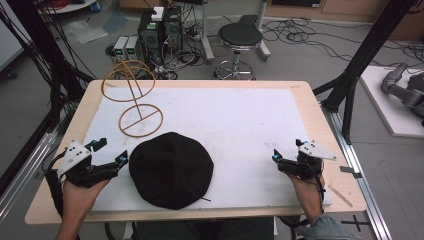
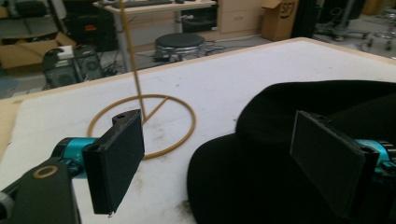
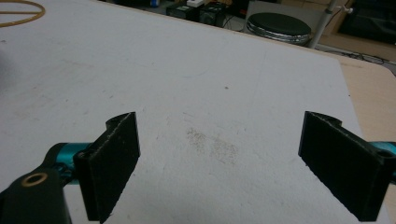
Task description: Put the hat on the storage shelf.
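A black beret [image 1: 171,170] lies flat on the white mat near the front edge, left of centre; in the left gripper view the beret [image 2: 261,154] lies right in front of the jaws. A wooden hat stand [image 1: 136,95] with two rings and a thin post stands behind it at the back left; its base ring [image 2: 142,126] rests on the mat. My left gripper [image 1: 111,154] is open just left of the beret, its right jaw over the beret's edge. My right gripper [image 1: 286,156] is open above bare mat at the right, nothing between its jaws [image 3: 219,163].
The white mat [image 1: 240,125] covers most of the wooden table [image 1: 320,115]. Beyond the far edge stand a round black stool [image 1: 240,37], computer boxes [image 1: 160,30] and loose cables on the floor. A black frame post [image 1: 365,55] rises at the right.
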